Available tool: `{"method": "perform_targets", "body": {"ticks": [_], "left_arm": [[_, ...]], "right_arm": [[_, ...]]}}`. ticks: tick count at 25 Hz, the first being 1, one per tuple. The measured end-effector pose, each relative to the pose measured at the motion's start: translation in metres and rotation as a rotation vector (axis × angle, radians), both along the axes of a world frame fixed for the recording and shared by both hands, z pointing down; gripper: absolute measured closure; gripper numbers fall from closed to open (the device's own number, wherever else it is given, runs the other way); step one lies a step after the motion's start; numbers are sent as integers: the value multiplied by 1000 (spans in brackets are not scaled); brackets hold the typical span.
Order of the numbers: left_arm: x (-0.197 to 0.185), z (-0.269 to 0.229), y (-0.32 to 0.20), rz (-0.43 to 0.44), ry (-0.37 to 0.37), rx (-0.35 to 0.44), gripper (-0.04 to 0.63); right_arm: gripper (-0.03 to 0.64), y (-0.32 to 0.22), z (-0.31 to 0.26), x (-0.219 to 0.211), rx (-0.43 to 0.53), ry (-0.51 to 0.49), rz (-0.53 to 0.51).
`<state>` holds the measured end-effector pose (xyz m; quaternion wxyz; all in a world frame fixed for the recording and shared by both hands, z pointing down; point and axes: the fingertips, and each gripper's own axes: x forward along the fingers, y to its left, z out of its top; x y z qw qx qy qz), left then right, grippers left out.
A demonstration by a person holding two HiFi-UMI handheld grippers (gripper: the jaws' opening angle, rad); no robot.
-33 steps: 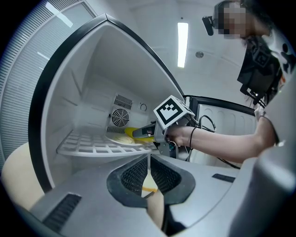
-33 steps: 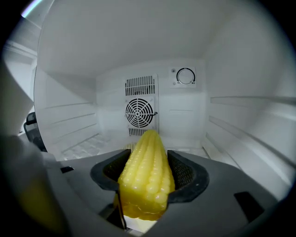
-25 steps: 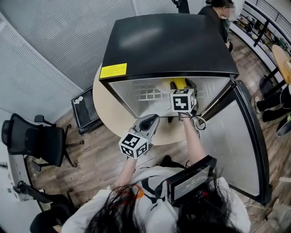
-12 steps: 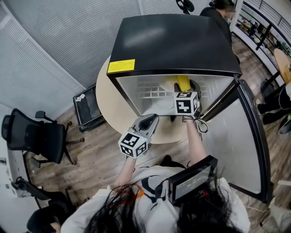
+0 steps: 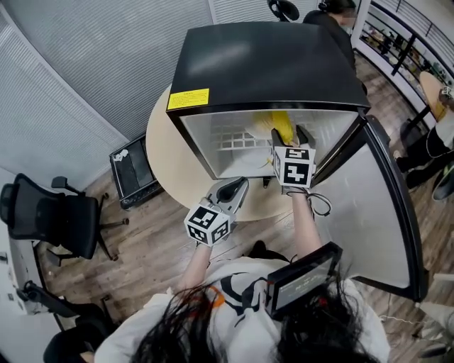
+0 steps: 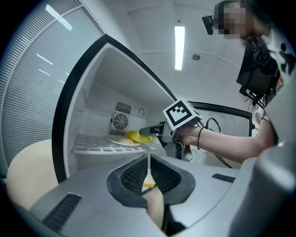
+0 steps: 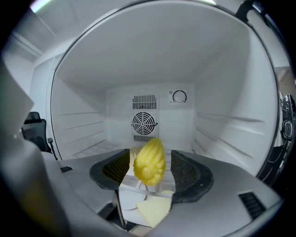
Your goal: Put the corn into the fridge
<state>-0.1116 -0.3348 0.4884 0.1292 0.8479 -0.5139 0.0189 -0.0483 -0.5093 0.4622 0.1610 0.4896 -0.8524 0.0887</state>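
The yellow corn (image 5: 281,126) lies on a pale plate (image 6: 121,141) on the wire shelf (image 6: 92,147) inside the open black fridge (image 5: 269,64). My right gripper (image 5: 289,136) is at the fridge mouth with its jaws open. In the right gripper view the corn (image 7: 149,161) sits between the two pads with a gap on each side. The left gripper view shows the right gripper (image 6: 144,131) just touching or beside the corn (image 6: 138,136). My left gripper (image 5: 230,190) hovers outside, in front of the fridge, its jaws shut on nothing (image 6: 149,159).
The fridge stands on a round cream table (image 5: 170,163), its door (image 5: 376,213) swung open to the right. An office chair (image 5: 50,213) and a black box (image 5: 135,170) are on the wood floor at left. Another person (image 5: 333,14) stands behind the fridge.
My right gripper has drawn back a little towards the fridge mouth and risen slightly, leaving the corn on the shelf. The left gripper has stayed put.
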Motion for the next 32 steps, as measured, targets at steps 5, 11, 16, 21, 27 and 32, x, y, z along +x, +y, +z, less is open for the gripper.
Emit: {"method": "perform_targets", "body": {"ticks": [5,11,16,21,27,32], "left_arm": [[4,-4,11,23,5,11,581],[7,-8,33,56,5,22,581],[6,-13,52,86,12,36,583],[8,-14,79,124,23,42,583],[5,-10,123,168,25,36,583],[-5,-5,165,189,34,21,581]], "right_arm": [[348,26,-10,6,-21,-96,-11],[348,69,-27,14,-1,-177,0],[363,115,-28,9,-23,-276,-28],[390,163,-15,2,-56,-307,-40],[469,223,-8,-8,-51,-340,-30],[500,276,3,-17,-80,-371,-21]]}}
